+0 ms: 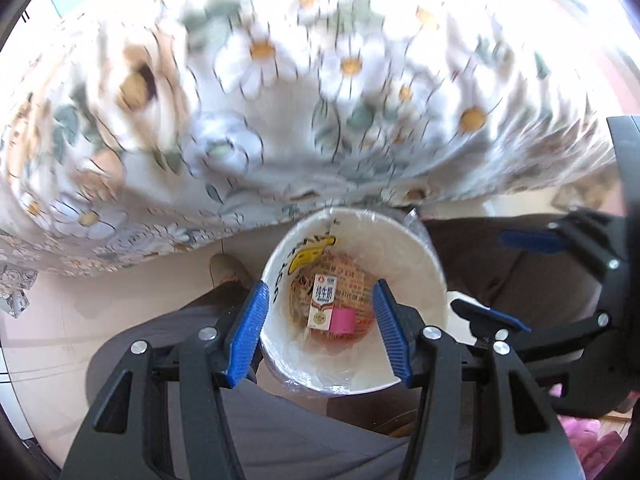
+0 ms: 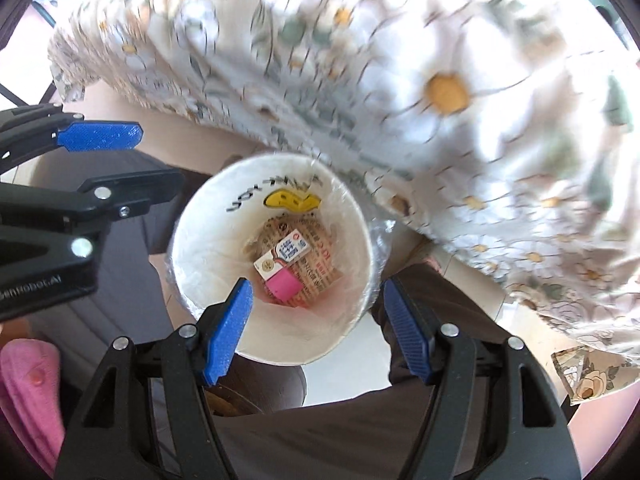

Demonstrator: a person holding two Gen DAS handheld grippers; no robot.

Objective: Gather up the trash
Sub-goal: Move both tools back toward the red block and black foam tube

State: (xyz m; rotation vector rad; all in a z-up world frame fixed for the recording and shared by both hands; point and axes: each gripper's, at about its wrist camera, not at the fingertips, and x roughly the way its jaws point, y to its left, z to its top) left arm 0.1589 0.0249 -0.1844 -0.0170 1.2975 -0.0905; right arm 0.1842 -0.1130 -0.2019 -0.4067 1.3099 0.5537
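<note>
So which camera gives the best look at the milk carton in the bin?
The left wrist view: the milk carton faces the camera, label readable. The right wrist view shows it tilted, partly behind the pink item.

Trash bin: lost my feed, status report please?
Both grippers, left and right, open, empty, above white bin. Milk carton and pink item inside. Nothing blocking.

white bin | pink box | daisy-print cloth
</note>
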